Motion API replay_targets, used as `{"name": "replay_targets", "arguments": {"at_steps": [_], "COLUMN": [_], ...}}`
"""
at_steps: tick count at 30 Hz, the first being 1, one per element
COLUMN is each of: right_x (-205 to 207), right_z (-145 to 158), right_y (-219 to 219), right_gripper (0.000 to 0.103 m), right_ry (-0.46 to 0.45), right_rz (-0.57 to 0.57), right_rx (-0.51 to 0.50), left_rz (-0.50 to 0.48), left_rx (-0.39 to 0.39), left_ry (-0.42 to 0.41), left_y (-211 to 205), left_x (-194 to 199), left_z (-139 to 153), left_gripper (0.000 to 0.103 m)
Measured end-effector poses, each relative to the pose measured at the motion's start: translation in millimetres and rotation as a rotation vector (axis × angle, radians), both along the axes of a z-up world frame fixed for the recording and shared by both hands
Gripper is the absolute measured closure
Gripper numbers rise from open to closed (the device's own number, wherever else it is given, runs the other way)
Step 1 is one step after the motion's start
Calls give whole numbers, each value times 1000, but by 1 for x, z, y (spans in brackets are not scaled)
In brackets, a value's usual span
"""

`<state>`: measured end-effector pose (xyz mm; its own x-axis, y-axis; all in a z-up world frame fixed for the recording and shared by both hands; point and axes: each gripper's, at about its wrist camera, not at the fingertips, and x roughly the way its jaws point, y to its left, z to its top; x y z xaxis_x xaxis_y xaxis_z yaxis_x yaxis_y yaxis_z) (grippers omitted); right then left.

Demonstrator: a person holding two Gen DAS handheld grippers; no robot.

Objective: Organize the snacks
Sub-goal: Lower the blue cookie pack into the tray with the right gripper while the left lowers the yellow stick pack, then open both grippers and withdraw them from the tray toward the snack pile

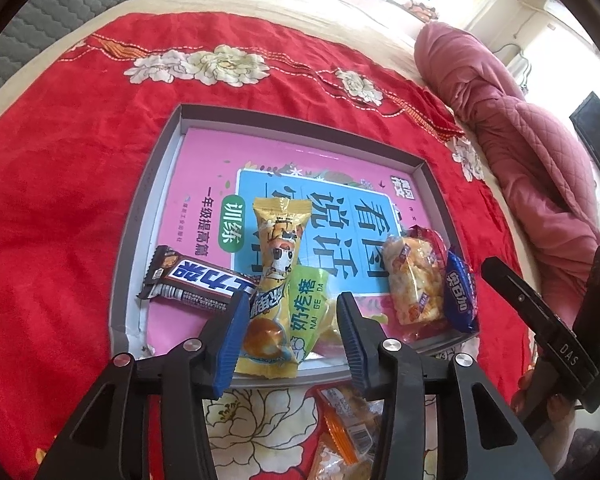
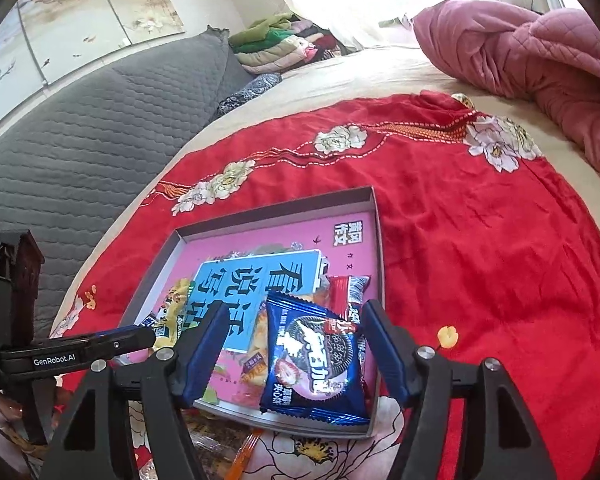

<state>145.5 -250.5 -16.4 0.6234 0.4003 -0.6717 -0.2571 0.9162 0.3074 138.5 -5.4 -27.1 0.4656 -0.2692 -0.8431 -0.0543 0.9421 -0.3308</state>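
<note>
A shallow grey box (image 1: 148, 200) with a pink book as its floor lies on a red floral cloth. In it are a Snickers bar (image 1: 196, 280), a yellow snack pack (image 1: 274, 280), a green-yellow pack (image 1: 310, 312), a clear cracker pack (image 1: 414, 280) and a blue cookie pack (image 1: 460, 292). My left gripper (image 1: 290, 332) is open around the near ends of the yellow and green packs. My right gripper (image 2: 294, 348) is open over the blue cookie pack (image 2: 316, 360), which leans on the box's (image 2: 374, 220) near right corner.
Orange-wrapped snacks (image 1: 348, 436) lie on the cloth in front of the box. A rolled pink quilt (image 1: 500, 112) lies at the right of the bed. A grey quilted headboard (image 2: 80, 128) stands at the left. Folded clothes (image 2: 284, 40) are at the back.
</note>
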Motion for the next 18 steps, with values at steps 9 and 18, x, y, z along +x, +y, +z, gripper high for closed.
{"name": "replay_targets", "arguments": {"at_steps": [9,18], "right_x": [-7,-15], "right_z": [10,14], "right_y": [5,11], "right_gripper": [34,31], "right_ry": [-30,-41], "right_rz": [34,74], "right_rx": [5,0], "left_rz": [-14,-35], "left_rx": [2,8], "left_ry": [-23,-33], "left_y": [0,-2], "left_x": [-8,-22], "left_z": [17,28], "left_gripper": [53,52]}}
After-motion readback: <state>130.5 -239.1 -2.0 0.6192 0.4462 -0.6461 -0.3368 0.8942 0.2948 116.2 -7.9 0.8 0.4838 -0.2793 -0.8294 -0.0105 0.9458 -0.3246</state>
